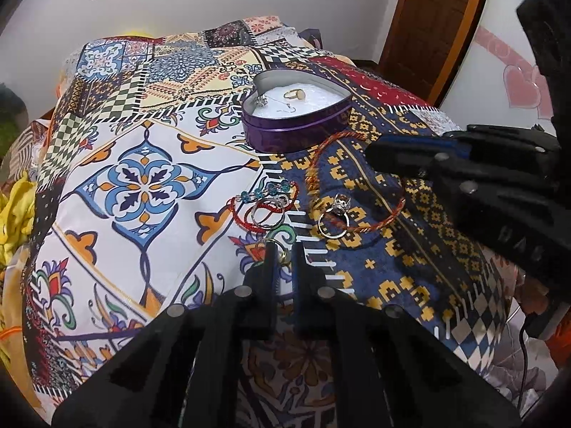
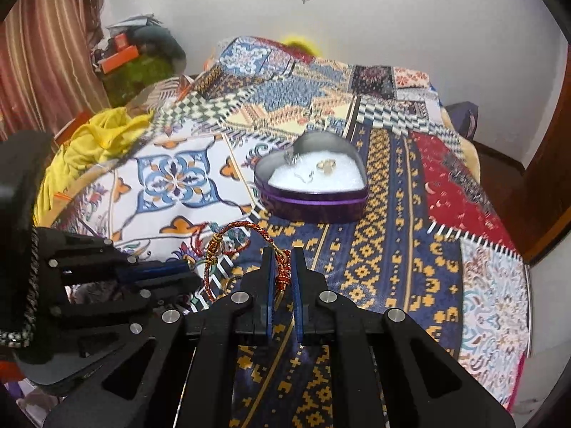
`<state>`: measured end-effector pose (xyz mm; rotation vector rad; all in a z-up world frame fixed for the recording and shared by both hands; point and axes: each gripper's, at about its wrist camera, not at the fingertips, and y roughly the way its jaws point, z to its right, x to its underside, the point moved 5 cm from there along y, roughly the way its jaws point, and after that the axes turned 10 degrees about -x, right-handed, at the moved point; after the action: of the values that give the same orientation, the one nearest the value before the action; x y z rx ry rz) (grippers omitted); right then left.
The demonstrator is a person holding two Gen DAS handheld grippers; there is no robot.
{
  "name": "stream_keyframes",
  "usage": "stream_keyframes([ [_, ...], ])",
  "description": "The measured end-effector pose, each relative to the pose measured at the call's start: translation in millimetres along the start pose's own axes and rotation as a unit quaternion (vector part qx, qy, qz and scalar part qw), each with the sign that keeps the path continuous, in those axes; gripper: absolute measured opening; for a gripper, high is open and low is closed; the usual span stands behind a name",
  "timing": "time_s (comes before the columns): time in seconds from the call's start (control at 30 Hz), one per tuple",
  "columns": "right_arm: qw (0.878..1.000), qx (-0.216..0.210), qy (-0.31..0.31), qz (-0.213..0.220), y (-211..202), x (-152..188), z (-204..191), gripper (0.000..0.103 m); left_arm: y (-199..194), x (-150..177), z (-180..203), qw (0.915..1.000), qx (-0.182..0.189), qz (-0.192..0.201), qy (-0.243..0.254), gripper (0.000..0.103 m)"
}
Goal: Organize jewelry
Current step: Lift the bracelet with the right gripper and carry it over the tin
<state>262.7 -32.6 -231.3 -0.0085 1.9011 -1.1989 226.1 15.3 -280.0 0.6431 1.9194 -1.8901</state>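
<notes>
Thread bracelet [image 2: 246, 246] pinched between right gripper [image 2: 283, 267] fingers. Left gripper [image 1: 284, 255] nearly closed around small ring [image 1: 283, 249]. Heart tin [image 2: 310, 185] ahead, on patterned bedspread [image 2: 392, 267].

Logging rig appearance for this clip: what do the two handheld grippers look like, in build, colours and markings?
Both are matte black plastic linkage grippers with round silver pivot pins and slotted arms. The left gripper and right gripper each end in two narrow black fingers faced with blue pads. Raised lettering marks the right gripper's body but is too blurred to read. A thin black cable hangs beside it.
</notes>
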Motion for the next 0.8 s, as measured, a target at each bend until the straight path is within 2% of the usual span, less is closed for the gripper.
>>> stream_keyframes([
  [0.43,0.999,0.013,0.017,0.032,-24.1,-9.6,11.0,0.007,-29.6,-1.2,-17.6,0.9994,-0.006,0.025,-0.025,0.004],
  [0.8,0.998,0.024,0.032,0.058,-35.3,-25.2,29.5,0.007,-51.6,-28.1,-20.6,0.9978,-0.004,0.060,-0.028,0.004],
])
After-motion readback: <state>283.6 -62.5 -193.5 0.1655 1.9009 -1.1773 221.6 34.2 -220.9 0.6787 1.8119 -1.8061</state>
